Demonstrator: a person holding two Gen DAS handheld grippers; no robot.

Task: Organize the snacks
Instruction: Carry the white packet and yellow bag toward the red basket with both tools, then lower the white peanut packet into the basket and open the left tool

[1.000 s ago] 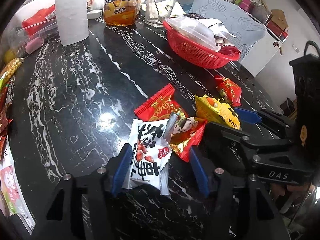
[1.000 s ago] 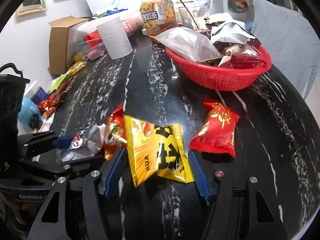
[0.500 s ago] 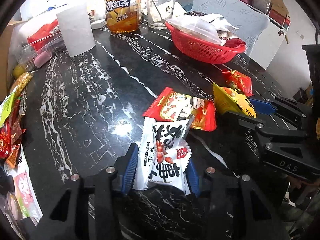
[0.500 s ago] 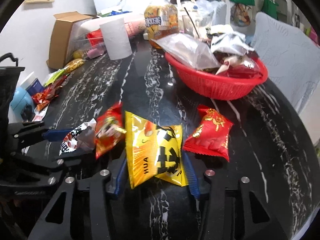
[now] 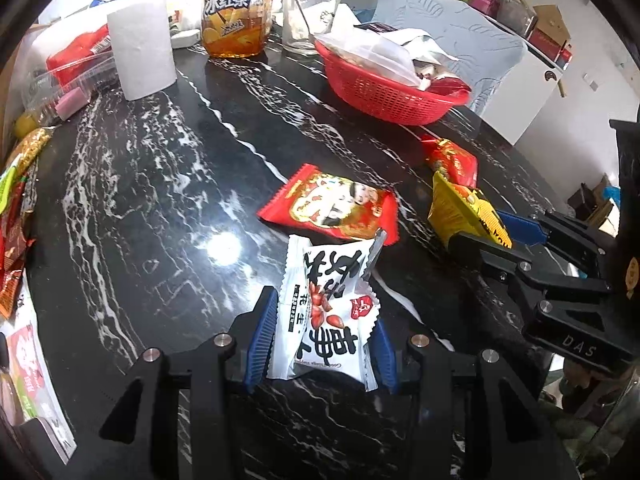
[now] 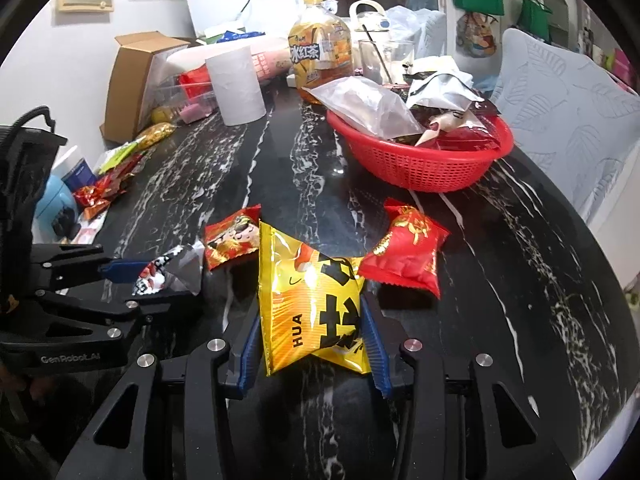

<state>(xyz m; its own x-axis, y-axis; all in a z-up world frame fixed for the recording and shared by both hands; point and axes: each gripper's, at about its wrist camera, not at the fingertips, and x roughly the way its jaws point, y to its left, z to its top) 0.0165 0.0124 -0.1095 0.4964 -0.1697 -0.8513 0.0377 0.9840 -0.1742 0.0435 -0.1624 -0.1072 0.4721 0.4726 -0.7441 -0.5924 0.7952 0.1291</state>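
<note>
On the black, white-veined marble table, near its front edge, the left tongs point(image 5: 322, 332) clamp a white peanut packet point(image 5: 328, 312) between ribbed blue pads, the crinkled foil pinched and standing tilted up off the stone; red peanuts and bold black Chinese characters mark its face. Just beside them, the right tongs point(image 6: 310, 338) grip a glossy yellow packet point(image 6: 310, 300) by its lower end, jaws narrowed to the packet's width, the letters "HUA" readable beside large black characters. A flat red packet with cartoon faces point(image 5: 332, 206) lies on the table just beyond the white one, and a puffed red packet with gold print point(image 6: 406, 250) rests next to the yellow one, towards the right edge. Towards the far right corner stands a red plastic mesh basket point(image 6: 420, 164), heaped with clear and silver bags. A white paper roll point(image 5: 140, 52) and an amber iced-tea bottle point(image 5: 234, 8) with Chinese lettering stand along the far edge. The left tongs' black frame reads "GenRobot.AI"; the right's reads "DAS".
</note>
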